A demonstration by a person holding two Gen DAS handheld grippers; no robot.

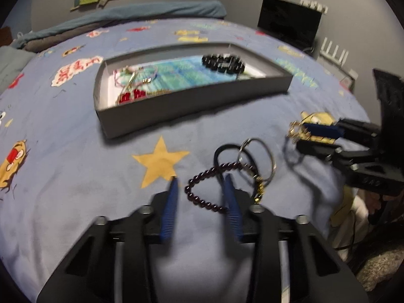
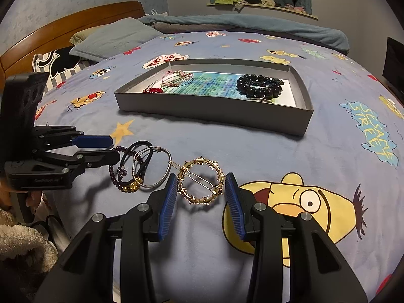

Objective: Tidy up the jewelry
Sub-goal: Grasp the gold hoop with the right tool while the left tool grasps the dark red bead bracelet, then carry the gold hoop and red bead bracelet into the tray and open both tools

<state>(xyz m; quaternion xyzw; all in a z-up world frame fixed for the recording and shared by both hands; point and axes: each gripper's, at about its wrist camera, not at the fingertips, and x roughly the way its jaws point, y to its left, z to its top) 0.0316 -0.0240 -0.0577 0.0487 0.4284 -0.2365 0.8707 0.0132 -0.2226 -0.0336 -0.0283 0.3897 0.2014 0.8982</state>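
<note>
A grey tray on the bed holds a black bead bracelet and small red and gold pieces. In front of it lies a tangle: a dark purple bead bracelet, black hair ties and a silver bangle. My left gripper is open, its fingers either side of the purple beads. A gold ring clip lies between the fingers of my open right gripper.
The bed has a blue cartoon-print sheet. Pillows and a wooden headboard lie at the far left. A dark screen stands beyond the bed on the right. The bed's near edge drops off by a fluffy fabric.
</note>
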